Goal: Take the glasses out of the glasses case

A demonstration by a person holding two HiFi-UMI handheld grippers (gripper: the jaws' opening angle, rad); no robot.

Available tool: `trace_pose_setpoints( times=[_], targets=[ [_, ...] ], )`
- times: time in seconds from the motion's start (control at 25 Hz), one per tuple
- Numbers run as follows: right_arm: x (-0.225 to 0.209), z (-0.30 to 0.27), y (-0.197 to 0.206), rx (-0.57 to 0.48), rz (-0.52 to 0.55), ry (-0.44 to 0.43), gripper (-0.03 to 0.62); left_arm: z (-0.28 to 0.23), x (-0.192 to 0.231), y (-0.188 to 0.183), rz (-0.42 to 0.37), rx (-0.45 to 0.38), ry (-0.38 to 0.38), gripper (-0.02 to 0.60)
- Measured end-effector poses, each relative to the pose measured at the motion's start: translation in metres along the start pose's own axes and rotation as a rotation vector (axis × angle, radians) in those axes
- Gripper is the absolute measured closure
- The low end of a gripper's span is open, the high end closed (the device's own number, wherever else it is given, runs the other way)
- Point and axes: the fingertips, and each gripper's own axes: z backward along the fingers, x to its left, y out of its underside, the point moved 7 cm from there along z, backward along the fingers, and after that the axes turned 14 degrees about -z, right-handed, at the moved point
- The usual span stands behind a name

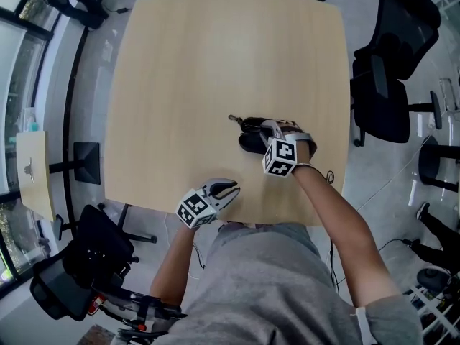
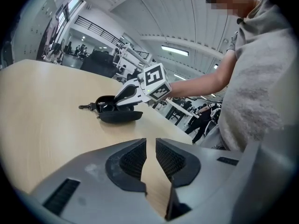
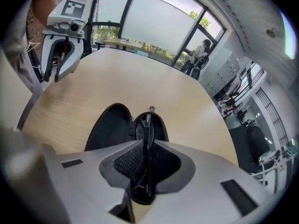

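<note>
Stretching away from the person, the surface (image 1: 215, 63) leaves wide room toward its far and left edges. The open glasses case (image 1: 250, 142) lies right of centre, nearer the near edge. The left tongs (image 1: 231, 189) are held at the near edge, forearm angled inward, pads a narrow gap apart with nothing between them. The right tongs (image 1: 269, 128) reach forward over the case on an extended arm, pinching the glasses (image 3: 147, 139) edge-on above its right half.
</note>
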Motion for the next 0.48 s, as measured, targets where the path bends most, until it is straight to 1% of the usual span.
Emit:
trace_pose_setpoints(
  times=[0.12,0.16,0.2,0.28,0.36,0.48],
  targets=[
    [-0.001,-0.014,0.007,0.052,-0.004,-0.011,0.525,0.008,-0.005,0.003,0.009,0.011,-0.012,0.535],
    [0.0,-0.016,0.009,0.054,-0.004,-0.01,0.541,0.01,-0.008,0.002,0.013,0.01,-0.019,0.535],
    [0.0,-0.014,0.011,0.05,-0.007,-0.011,0.557,0.012,-0.011,-0.001,0.013,0.005,-0.028,0.535],
    [-0.001,-0.008,0.017,0.038,-0.018,-0.008,0.56,0.011,-0.015,-0.006,0.004,-0.002,-0.04,0.535],
    [-0.006,0.001,0.023,0.026,-0.034,0.013,0.56,0.009,-0.014,-0.011,-0.017,-0.002,-0.034,0.535],
    [-0.007,0.017,0.021,0.003,-0.054,0.051,0.56,0.014,-0.01,-0.011,-0.035,0.0,-0.024,0.535]
  ],
)
